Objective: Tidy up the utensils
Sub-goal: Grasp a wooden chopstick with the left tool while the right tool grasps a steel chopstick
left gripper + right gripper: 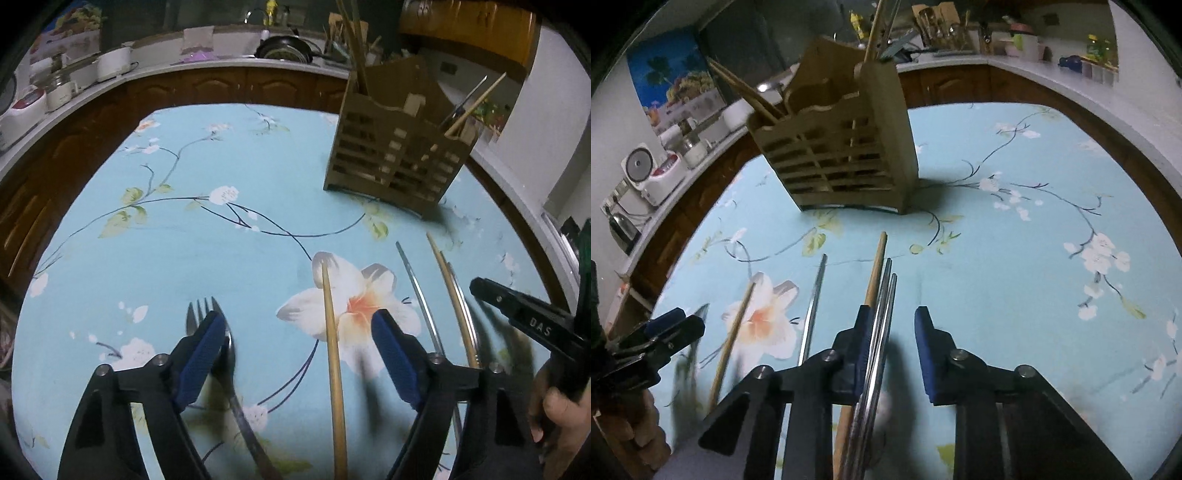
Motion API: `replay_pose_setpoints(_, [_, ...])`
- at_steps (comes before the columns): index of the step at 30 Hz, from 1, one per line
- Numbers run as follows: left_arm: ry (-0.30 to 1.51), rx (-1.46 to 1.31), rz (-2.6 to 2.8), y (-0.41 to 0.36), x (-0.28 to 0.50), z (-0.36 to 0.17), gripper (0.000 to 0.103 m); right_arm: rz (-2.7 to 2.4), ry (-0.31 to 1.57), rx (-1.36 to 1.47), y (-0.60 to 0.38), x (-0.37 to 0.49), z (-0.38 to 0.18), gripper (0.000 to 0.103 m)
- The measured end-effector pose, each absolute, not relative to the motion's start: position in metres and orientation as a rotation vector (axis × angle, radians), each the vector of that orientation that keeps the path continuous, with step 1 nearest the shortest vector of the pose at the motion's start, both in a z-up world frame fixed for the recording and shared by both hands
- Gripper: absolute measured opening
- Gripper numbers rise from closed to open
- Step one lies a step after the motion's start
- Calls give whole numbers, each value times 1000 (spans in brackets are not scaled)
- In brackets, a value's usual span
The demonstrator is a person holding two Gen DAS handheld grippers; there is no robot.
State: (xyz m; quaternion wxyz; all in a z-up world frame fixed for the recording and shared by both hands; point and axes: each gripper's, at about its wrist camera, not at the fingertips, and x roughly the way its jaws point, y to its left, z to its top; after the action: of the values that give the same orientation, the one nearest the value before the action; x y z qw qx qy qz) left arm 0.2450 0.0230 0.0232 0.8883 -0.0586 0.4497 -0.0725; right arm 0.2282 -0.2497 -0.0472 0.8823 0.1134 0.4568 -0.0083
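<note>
Pickup step: left tongs (299, 325) gape over a wooden chopstick (334, 354), right tongs (892, 321) not yet clenched around metal chopsticks (882, 325); next, squeeze, lift toward the holder (846, 147).

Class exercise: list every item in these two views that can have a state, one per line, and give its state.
left gripper: open, astride a wooden chopstick.
right gripper: open, metal chopsticks between its pads.
fork: flat on the table.
utensil holder: upright, chopsticks inside.
</note>
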Motion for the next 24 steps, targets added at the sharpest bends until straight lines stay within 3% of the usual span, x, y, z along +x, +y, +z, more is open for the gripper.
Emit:
replay_pose_setpoints(9, [999, -85, -181, 12, 267, -2, 61, -52, 991, 99, -238, 242, -58, 16])
replay_pose_setpoints(16, [976, 57, -155, -12, 280, -9, 59, -48, 997, 63, -239, 258, -58, 16])
replay_pose_setpoints(19, [966, 64, -166, -17, 286, -9, 47, -47, 988, 32, -236, 258, -59, 16])
replay_pose_setpoints(22, [961, 70, -183, -20, 288, -10, 28, -44, 981, 30, -236, 258, -60, 14])
replay_pose_setpoints(24, [963, 69, -198, -19, 289, -9, 12, -41, 979, 50, -239, 258, -59, 8])
